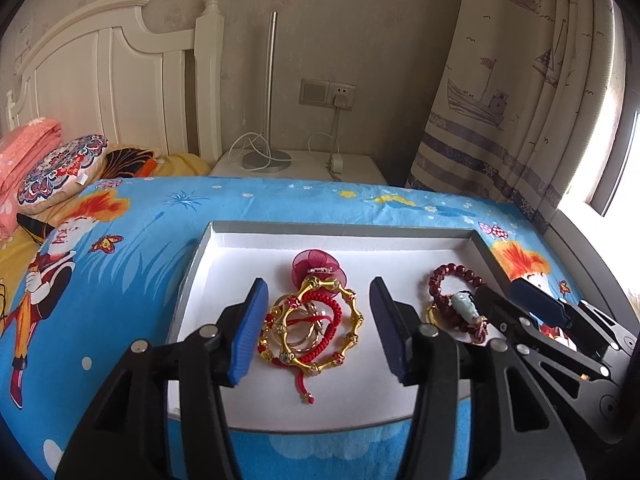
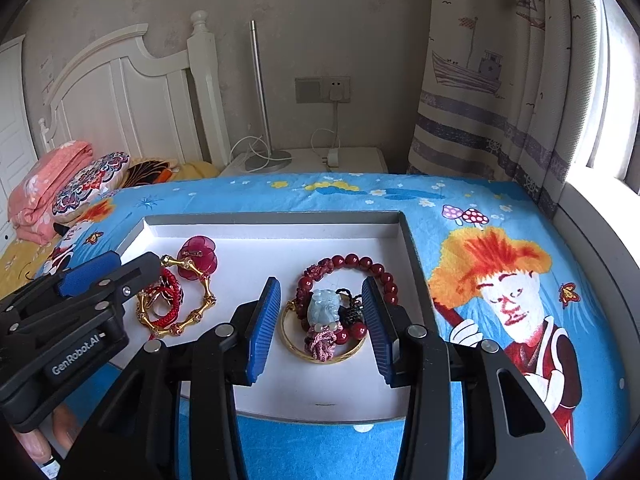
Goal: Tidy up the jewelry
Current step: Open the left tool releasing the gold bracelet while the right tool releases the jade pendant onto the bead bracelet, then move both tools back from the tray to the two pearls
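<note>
The jewelry lies in two heaps on the white floor of a shallow grey-rimmed tray (image 1: pixel 200 248), which sits on a blue cartoon-print bedsheet (image 1: pixel 132 216) in the lower middle of both frames. In the left wrist view, the central heap holds a gold bamboo-link bangle (image 1: pixel 352 312) ringed around a red braided cord bracelet (image 1: pixel 324 312) and some thin rings, with a red fabric flower clip (image 1: pixel 316 268) touching its upper edge. To the right of it, a dark red bead bracelet (image 2: pixel 372 264) curls around a pale green jade pendant (image 2: pixel 326 306) (knotted pink cord below it), all resting over a plain gold bangle (image 2: pixel 292 340).

The left gripper (image 1: pixel 316 328) hovers above the first heap with its blue pads spread wide, holding nothing. The right gripper (image 2: pixel 322 324) hangs over the second heap, jaws likewise wide and empty, one pad on each side of the pendant.

Beyond the tray, a white headboard (image 1: pixel 120 76) fills the upper left, folded pink bedding (image 1: pixel 24 160) lies at far left, a nightstand (image 1: pixel 296 164) carries a slim lamp (image 1: pixel 270 92), and a boat-print curtain (image 1: pixel 500 80) hangs at upper right.
</note>
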Available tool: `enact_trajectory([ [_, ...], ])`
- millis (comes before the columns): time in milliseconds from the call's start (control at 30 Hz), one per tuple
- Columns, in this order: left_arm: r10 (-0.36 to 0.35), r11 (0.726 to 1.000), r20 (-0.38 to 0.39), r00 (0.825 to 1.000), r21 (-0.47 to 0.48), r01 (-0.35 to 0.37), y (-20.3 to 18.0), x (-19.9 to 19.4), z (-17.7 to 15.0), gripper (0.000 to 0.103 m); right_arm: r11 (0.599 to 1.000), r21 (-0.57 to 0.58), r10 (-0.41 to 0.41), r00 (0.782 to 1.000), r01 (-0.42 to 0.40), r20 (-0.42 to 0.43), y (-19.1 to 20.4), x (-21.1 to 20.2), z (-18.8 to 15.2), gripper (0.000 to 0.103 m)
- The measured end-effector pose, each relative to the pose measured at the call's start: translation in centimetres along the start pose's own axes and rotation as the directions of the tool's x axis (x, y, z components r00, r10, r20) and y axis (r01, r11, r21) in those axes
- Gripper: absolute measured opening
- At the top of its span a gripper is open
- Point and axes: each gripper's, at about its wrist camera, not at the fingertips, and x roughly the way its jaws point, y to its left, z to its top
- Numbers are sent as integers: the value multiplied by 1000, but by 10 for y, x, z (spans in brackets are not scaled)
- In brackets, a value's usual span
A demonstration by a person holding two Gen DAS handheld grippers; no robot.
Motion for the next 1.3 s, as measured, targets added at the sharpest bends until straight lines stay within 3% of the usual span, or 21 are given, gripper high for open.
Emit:
enact_trajectory([
  [333,-5,1000,19,1000,1,5,-5,-30,-9,57,999,37,6,999,-7,44,-8,-30,-3,42],
  [633,-15,1000,31,999,8,15,-9,-69,-27,57,999,45,1,999,-4,47,-19,-65,-27,42],
  [933,-5,1000,41,999,-29,6,12,-111,-52,57,998,58,-6,999,3,37,-39,-100,-56,43],
  [1233,-19,998,-19,1000,-52,18,34,-125,-92,55,998,58,1,1000,-1,5,-49,-123,-89,43],
  [1300,-26,998,-58,998,-52,23,38,-122,-105,47,998,59,3,1000,-3,-4,-50,-125,-97,43],
])
